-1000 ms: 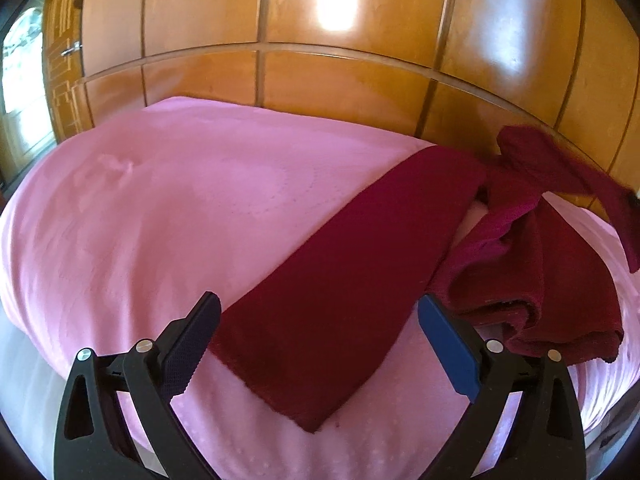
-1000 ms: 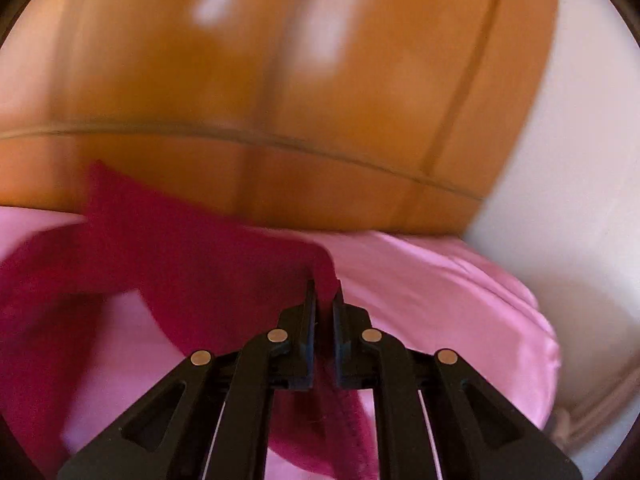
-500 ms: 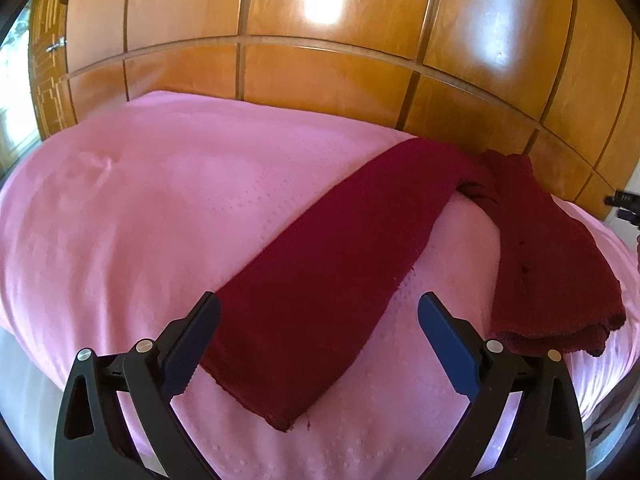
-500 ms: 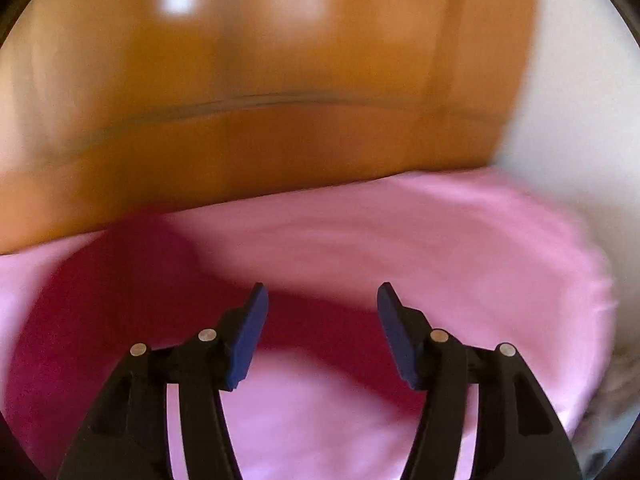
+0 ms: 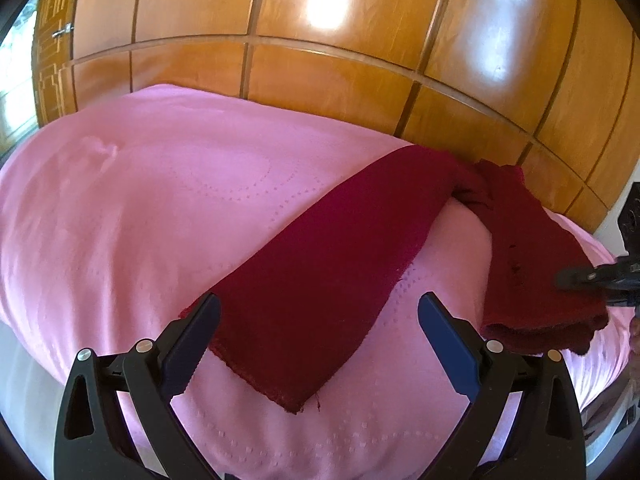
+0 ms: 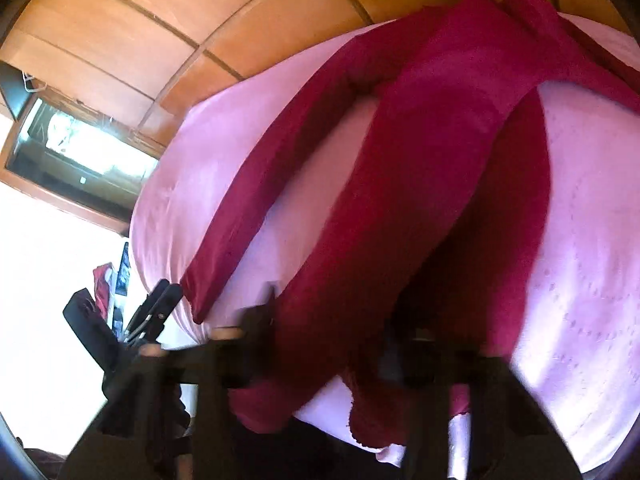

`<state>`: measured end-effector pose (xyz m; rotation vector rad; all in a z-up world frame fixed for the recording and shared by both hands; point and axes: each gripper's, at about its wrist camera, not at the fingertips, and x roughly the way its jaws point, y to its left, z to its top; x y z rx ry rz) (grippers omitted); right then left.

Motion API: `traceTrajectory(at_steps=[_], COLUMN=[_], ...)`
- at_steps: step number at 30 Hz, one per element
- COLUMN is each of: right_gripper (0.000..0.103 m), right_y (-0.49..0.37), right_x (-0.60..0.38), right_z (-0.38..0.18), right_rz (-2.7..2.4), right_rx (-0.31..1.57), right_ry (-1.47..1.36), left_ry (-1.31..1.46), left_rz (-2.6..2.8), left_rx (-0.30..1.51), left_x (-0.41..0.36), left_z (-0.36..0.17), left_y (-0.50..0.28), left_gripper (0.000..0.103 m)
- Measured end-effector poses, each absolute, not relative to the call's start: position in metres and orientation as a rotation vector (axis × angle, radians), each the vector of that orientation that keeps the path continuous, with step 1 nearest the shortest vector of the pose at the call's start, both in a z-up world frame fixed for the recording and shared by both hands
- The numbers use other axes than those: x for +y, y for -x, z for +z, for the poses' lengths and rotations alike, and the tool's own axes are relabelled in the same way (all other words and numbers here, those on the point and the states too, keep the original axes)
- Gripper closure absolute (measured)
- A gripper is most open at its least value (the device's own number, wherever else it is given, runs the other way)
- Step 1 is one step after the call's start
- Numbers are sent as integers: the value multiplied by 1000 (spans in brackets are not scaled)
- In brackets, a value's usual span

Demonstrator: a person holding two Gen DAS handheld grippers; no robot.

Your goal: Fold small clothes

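In the left wrist view, the left gripper (image 5: 318, 344) hovers over a pink bedspread (image 5: 132, 216) with its blue-padded jaws spread wide and nothing between the pads. A dark red garment (image 5: 332, 264) lies flat on the bedspread: one long leg runs from about 1 o'clock down to a hemmed end at 6 o'clock, that end lying between the two open fingers but apart from them. The other leg drops from the bunched top toward 3 o'clock and ends in a folded, thicker edge. At the 3 o'clock rim the right gripper (image 5: 576, 278) reaches in, its dark tip over that folded leg. Glossy wooden panels (image 5: 340, 72) rise behind the bed from 10 to 2 o'clock. The right wrist view is smeared by motion. The right gripper (image 6: 328, 344) shows only as dark blurred fingers at 6 o'clock, having just been closing; its jaws are drawn together, and whether red cloth is pinched between them cannot be told. The garment (image 6: 420, 168) stretches from 1 o'clock down to the fingers, its second leg slanting toward 8 o'clock, where the left gripper (image 6: 160, 300) sits. A bright window (image 6: 88, 152) stands at 9 o'clock.
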<state>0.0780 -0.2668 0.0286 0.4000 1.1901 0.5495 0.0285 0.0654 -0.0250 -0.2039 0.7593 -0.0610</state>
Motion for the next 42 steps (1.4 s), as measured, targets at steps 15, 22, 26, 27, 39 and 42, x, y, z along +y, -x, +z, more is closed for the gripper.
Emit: traceTrajectory(at_steps=[15, 22, 26, 27, 39, 42], right_gripper=[97, 97, 97, 97, 97, 97], right_y=[-19, -55, -59, -50, -57, -48], right_x=[-499, -547, -564, -555, -553, -545], right_z=[127, 49, 34, 35, 28, 53], right_rz=[-314, -403, -414, -416, -384, -339], right_rx=[709, 859, 873, 875, 882, 846], right_ry=[-124, -179, -147, -150, -165, -147], left_ry=[354, 411, 435, 439, 198, 187], left_rz=[-477, -688, -810, -842, -779, -791], left_rx=[904, 1040, 1113, 1119, 1021, 941], left_x=[-7, -83, -125, -133, -160, -128], left_z=[-33, -44, -53, -53, -47, -14], left_y=[-73, -93, -94, -91, -78, -68], left_gripper=[37, 45, 45, 41, 98, 98])
